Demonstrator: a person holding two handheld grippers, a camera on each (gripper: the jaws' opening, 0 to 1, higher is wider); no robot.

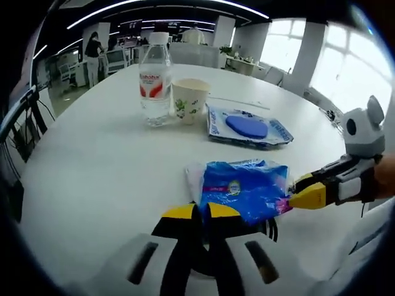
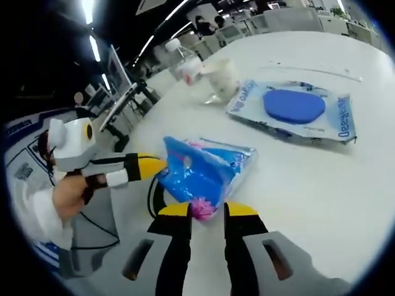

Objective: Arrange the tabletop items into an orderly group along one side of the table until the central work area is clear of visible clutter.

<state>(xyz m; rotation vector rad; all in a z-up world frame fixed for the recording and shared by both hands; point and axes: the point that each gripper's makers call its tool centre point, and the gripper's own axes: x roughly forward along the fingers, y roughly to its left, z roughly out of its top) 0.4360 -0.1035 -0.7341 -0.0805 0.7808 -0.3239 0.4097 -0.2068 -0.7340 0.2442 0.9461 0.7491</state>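
Both grippers, left (image 1: 200, 211) and right (image 2: 208, 210), pinch the blue packet (image 1: 244, 188); paper cup's (image 1: 189, 100) contents unseen.

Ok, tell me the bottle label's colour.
Red and white on the bottle, clearest in the left gripper view.

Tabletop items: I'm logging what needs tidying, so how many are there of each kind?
Water bottle: 1
Paper cup: 1
Wipes pack with blue lid: 1
Blue plastic packet, held between both grippers: 1
Total: 4
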